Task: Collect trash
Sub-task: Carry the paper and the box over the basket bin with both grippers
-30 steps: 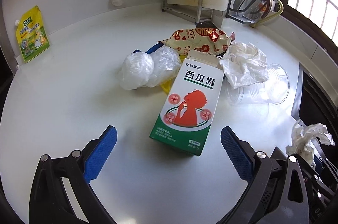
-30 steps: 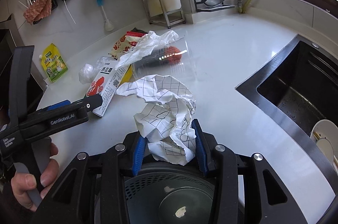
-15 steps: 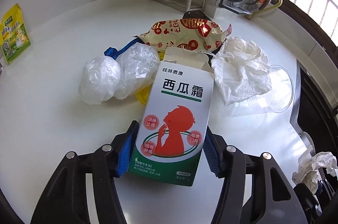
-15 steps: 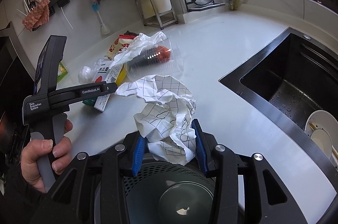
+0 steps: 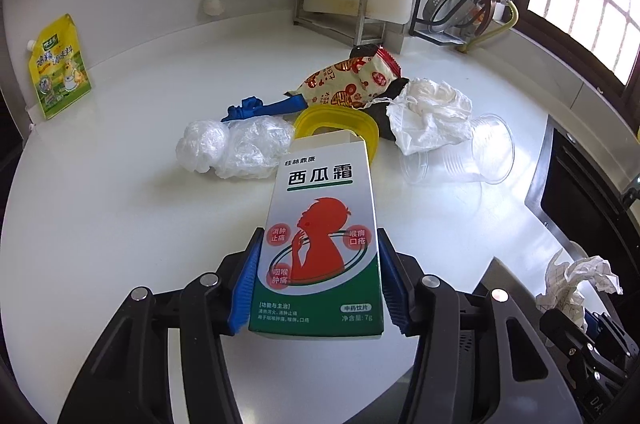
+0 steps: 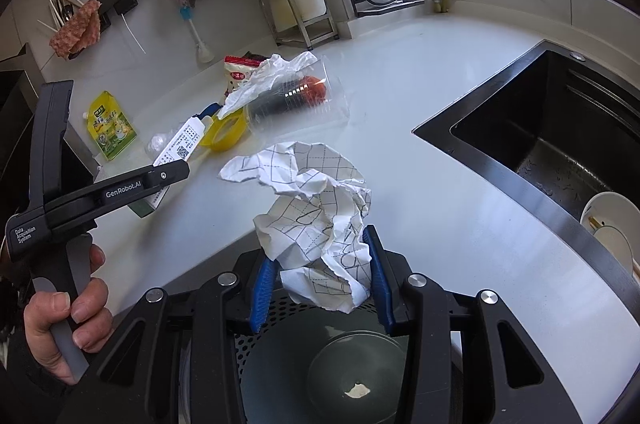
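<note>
Two grasps: each hand-held gripper is closed on one piece of trash.
Right hand-held gripper (image 6: 318, 282): clamped on the crumpled checked paper (image 6: 316, 220), held directly over the dark bin (image 6: 320, 372) at the near edge of the surface (image 6: 420, 184).
Left hand-held gripper (image 5: 316, 284): blue pads pressed on both long sides of the medicine box (image 5: 320, 244), low on the box, its open flap pointing away.
Box position: off the surface as far as the right view shows, nearer than the pile and well apart from the bin.
Pile beyond the box: clear plastic wrap (image 5: 236, 150), yellow ring (image 5: 340, 122), clear cup (image 5: 468, 154) on its side, white tissue (image 5: 432, 116), snack wrapper (image 5: 352, 80).
Step in hand, as I judge it: drop the paper, then carry the box over.
Doing it well: open the right jaws only with the paper centred over the bin's mouth; keep light, even pressure on the box, since thin card may crush or slip; clear the right gripper out before bringing the box across.
Risk: the paper's loose folds could catch on a pad.
</note>
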The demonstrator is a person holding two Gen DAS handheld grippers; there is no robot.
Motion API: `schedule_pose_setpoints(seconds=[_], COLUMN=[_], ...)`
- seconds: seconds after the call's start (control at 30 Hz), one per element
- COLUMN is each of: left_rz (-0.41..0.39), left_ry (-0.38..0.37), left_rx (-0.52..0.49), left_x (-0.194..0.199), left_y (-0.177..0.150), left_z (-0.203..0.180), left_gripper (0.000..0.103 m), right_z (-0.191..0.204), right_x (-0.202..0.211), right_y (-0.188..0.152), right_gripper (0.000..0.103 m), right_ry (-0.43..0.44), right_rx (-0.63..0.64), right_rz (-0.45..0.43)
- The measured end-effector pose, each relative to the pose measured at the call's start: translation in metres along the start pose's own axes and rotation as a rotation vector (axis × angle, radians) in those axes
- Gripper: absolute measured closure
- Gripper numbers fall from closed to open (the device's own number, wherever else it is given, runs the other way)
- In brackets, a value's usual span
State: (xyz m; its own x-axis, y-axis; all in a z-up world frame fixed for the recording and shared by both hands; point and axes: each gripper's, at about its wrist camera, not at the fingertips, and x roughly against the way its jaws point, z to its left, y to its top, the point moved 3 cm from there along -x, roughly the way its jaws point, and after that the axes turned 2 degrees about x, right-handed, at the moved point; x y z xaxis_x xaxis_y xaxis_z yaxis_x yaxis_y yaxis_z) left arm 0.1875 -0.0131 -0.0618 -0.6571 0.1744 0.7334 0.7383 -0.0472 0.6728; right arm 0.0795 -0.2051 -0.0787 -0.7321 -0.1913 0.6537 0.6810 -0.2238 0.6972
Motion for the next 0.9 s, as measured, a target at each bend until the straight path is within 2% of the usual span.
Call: schedule_pose_setpoints(seconds=[0.43,0.7,0.9], left_rz=[-0.066,-0.058,-0.022], left_ry=[-0.011,-0.036,-0.051], left_rx=[0.023,0.0,-0.046], left_x=[0.063,0.091,0.095], left_y=[-0.029,-0.062,-0.09], left_z=[0.009,0.007,-0.005], left_gripper=[0.051,0.051,0.051], right_z=[0.014,0.019,0.018], right_x=[0.036,0.053,0.058], right_y=[-0.022,-0.039,-0.057], right_gripper=[0.063,0.063,0.063], right_ry=[0.008,0.013,-0.003], right_rx=[0.027,0.051,0.066], right_rz=[-0.019,-0.016,0.02])
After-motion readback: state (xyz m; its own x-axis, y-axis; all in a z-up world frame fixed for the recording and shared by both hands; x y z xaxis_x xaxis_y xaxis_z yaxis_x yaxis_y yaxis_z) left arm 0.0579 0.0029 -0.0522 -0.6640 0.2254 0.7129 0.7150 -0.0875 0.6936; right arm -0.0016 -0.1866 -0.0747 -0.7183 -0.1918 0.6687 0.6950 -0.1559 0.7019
